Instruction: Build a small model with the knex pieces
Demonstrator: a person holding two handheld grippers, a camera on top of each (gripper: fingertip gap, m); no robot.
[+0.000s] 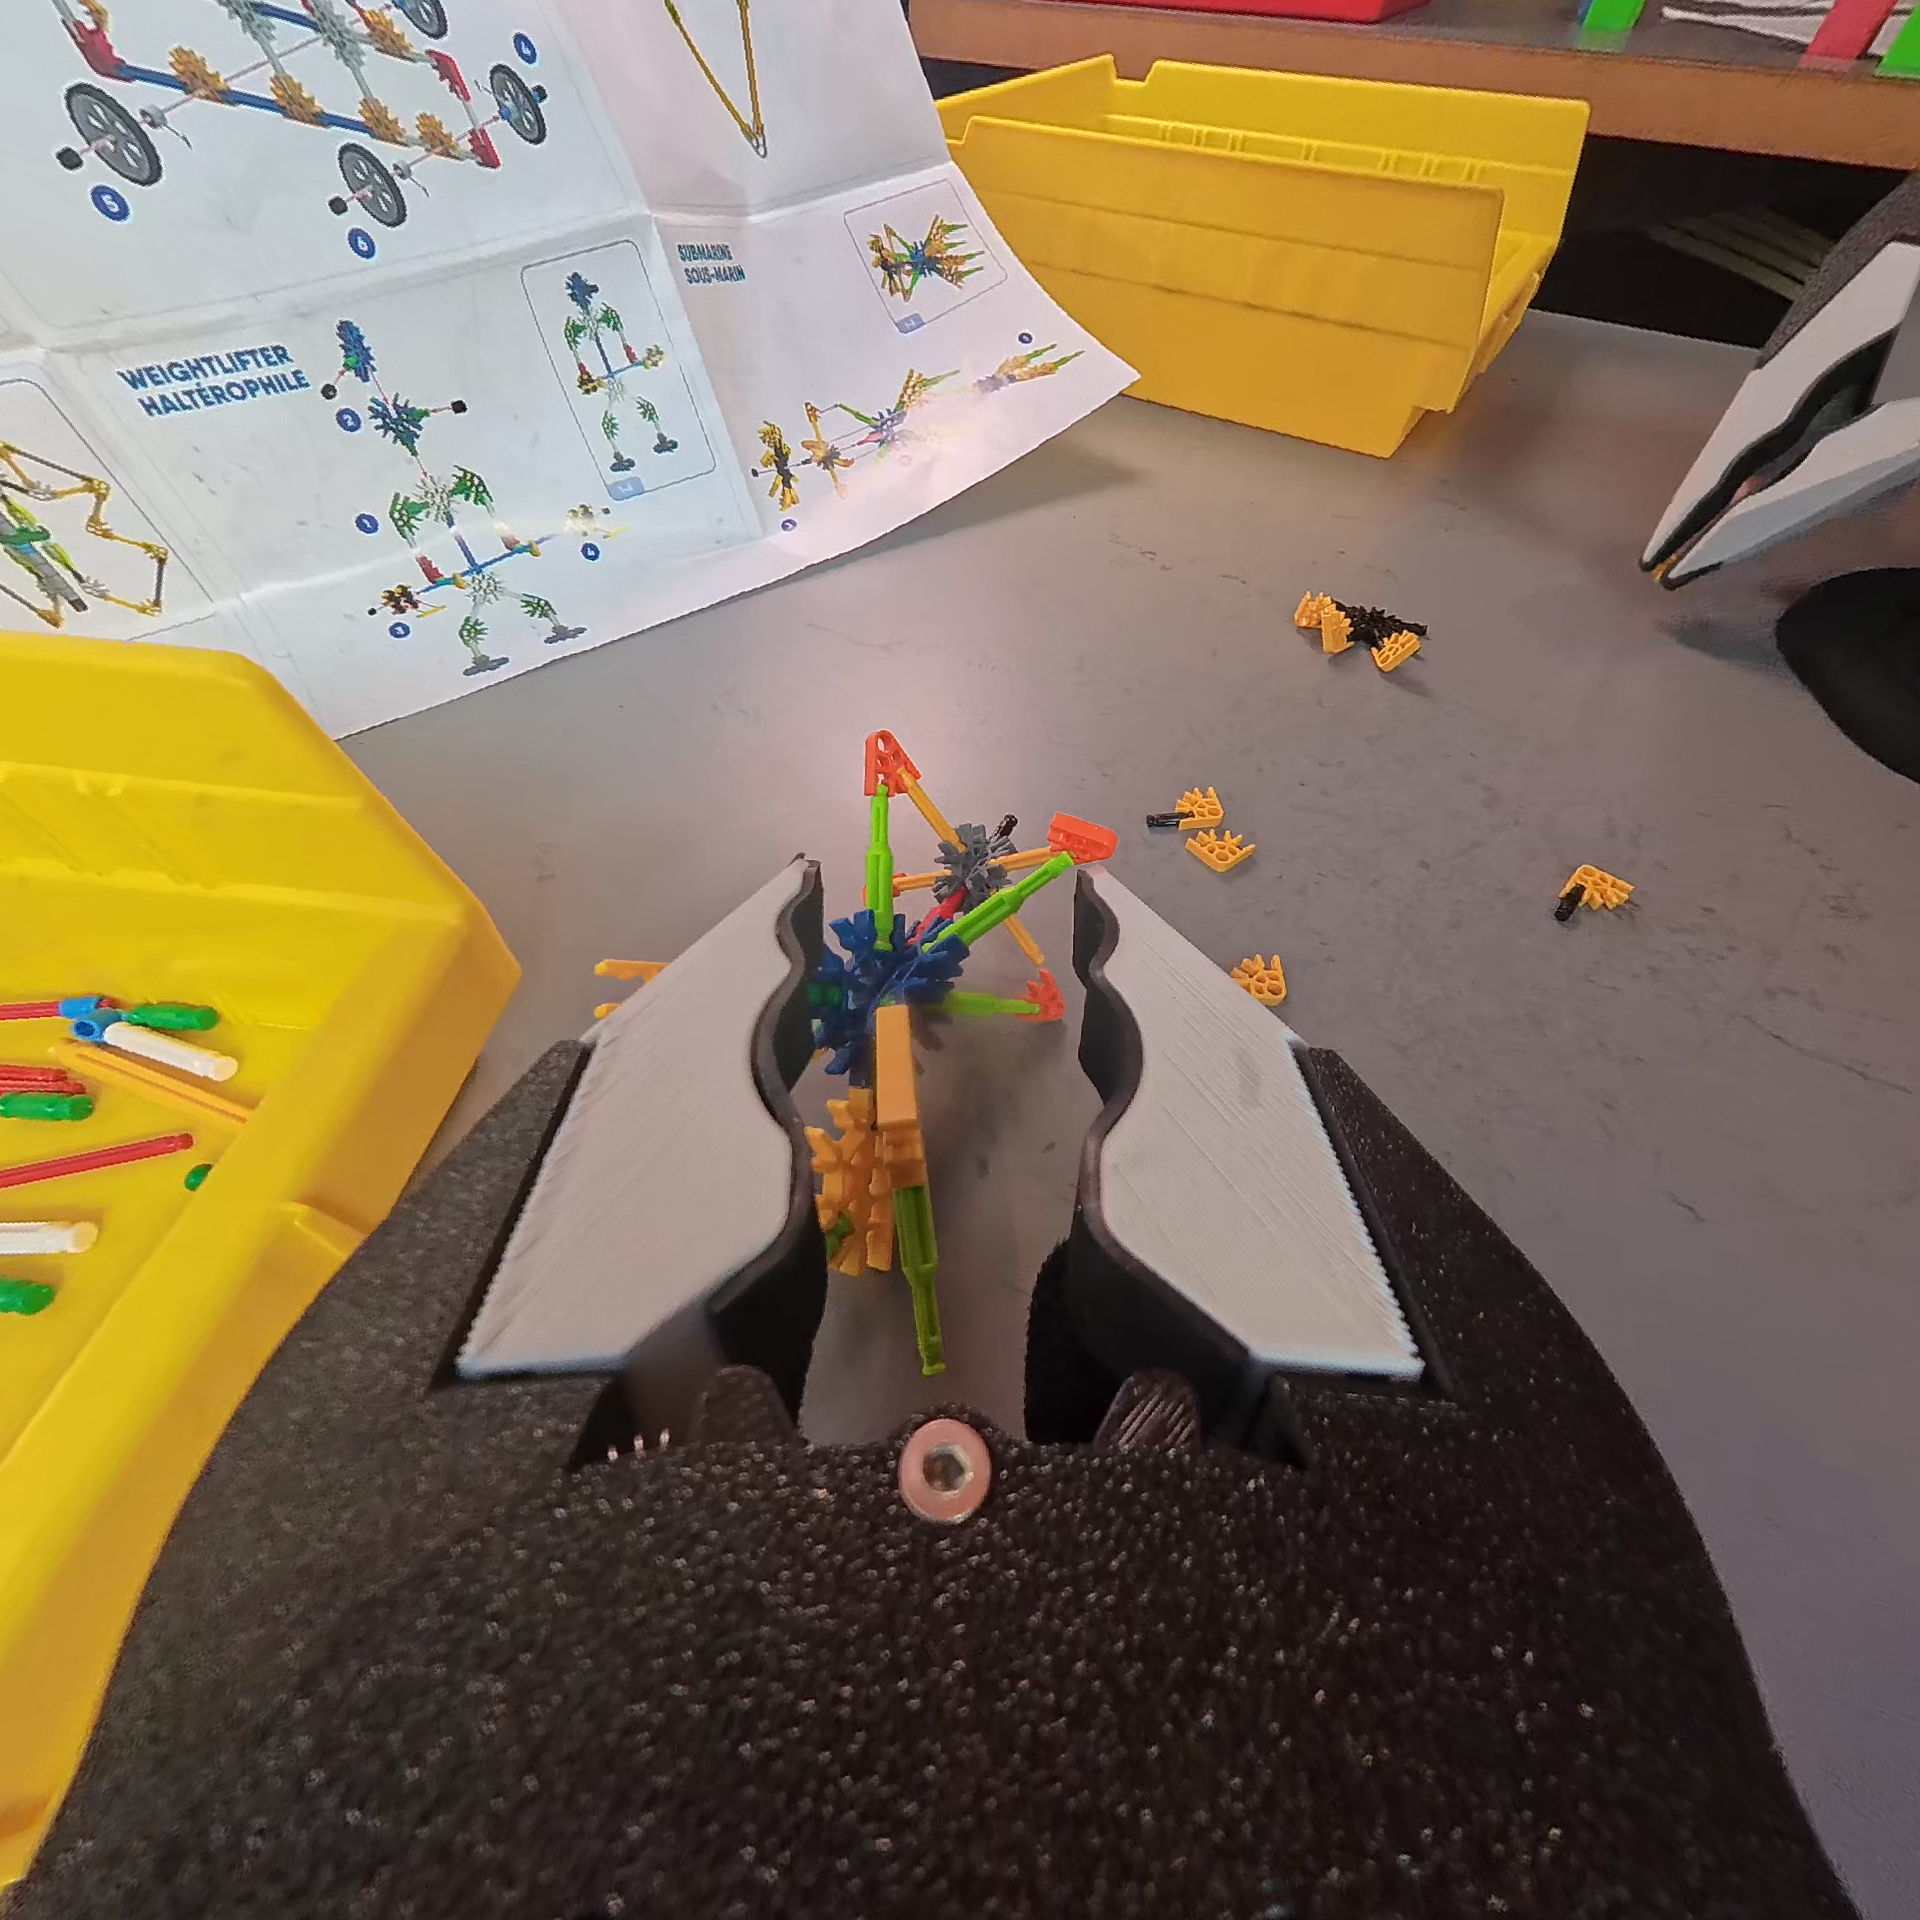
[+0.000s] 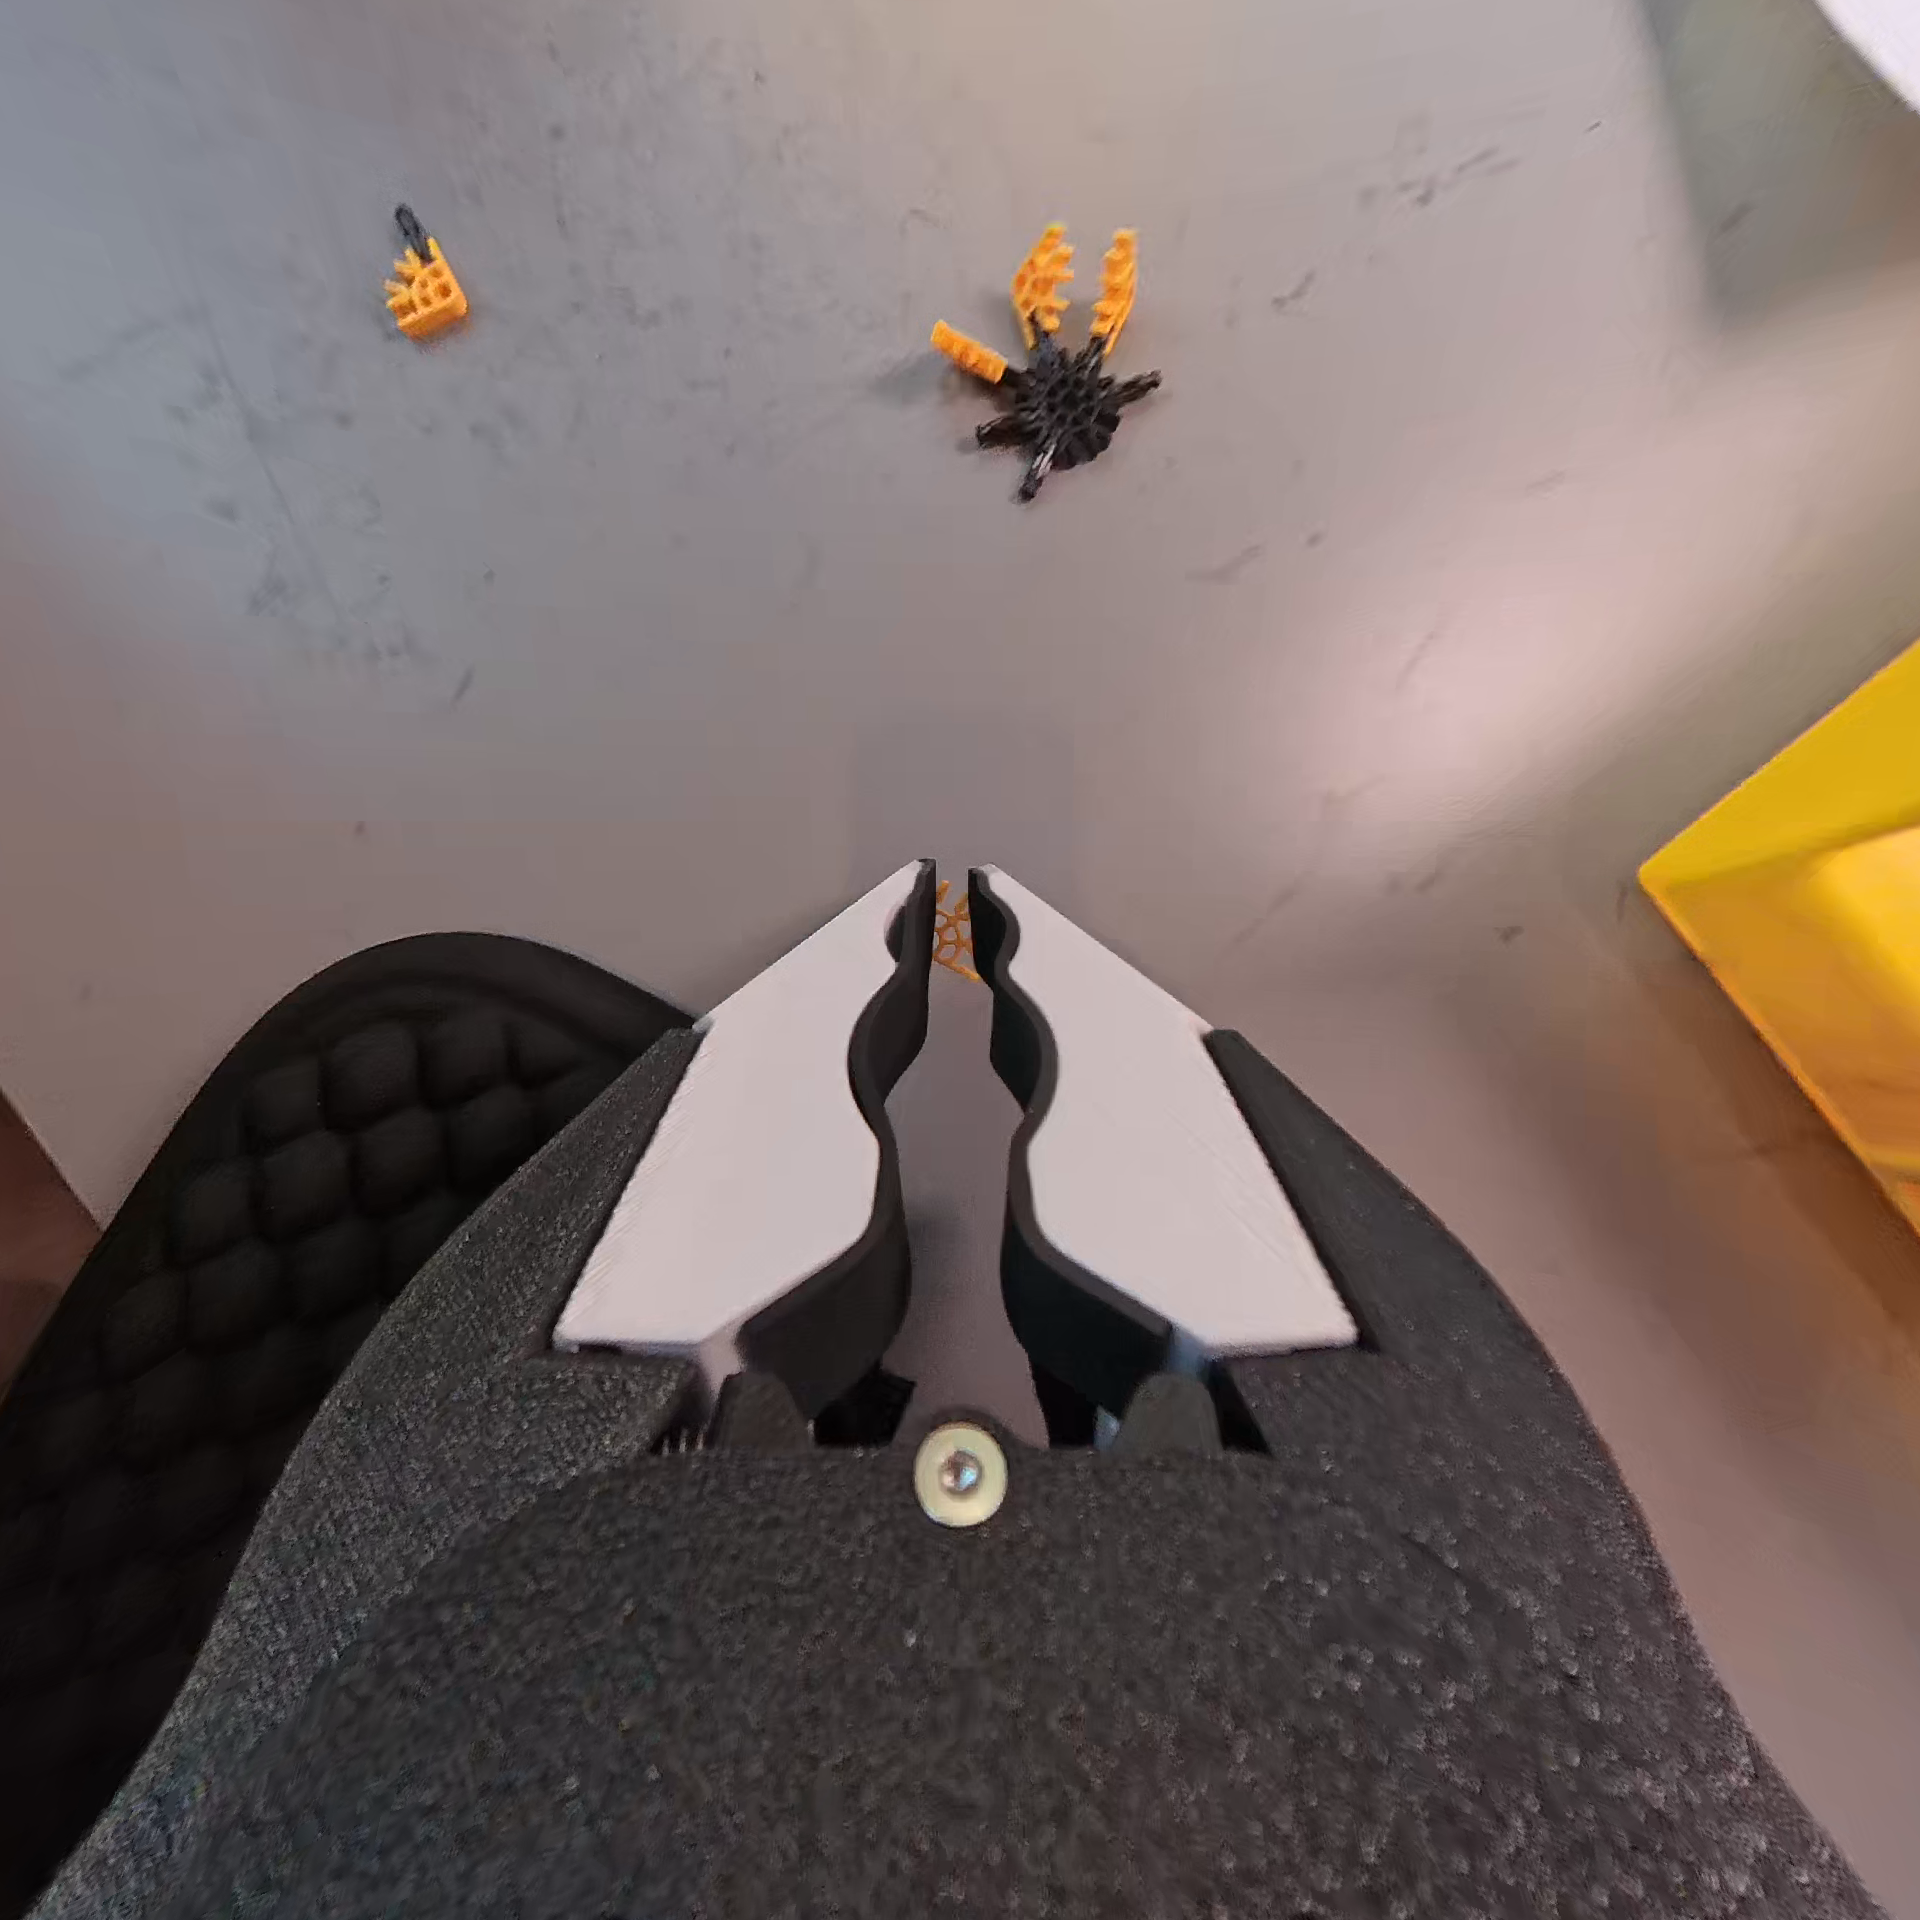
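Observation:
A small rod-and-connector model (image 1: 894, 977) lies on the grey table (image 1: 1455, 1143), with blue, grey and orange hubs and green and yellow rods. My left gripper (image 1: 943, 878) is open, a finger on each side of the model; the left finger is close against the blue hub. My right gripper (image 2: 951, 873) is shut on a small orange connector (image 2: 954, 930) and is held above the table. It also shows at the right edge of the left wrist view (image 1: 1662, 566). A black hub with orange connectors (image 2: 1060, 390) lies ahead of it.
A yellow bin (image 1: 156, 831) with loose rods stands left, another yellow bin (image 1: 1247, 239) at the back, one at the right (image 2: 1818, 935). A folded instruction sheet (image 1: 468, 312) leans behind. Loose orange connectors (image 1: 1210, 826) (image 2: 424, 291) dot the table. A black padded object (image 2: 260, 1195) lies nearby.

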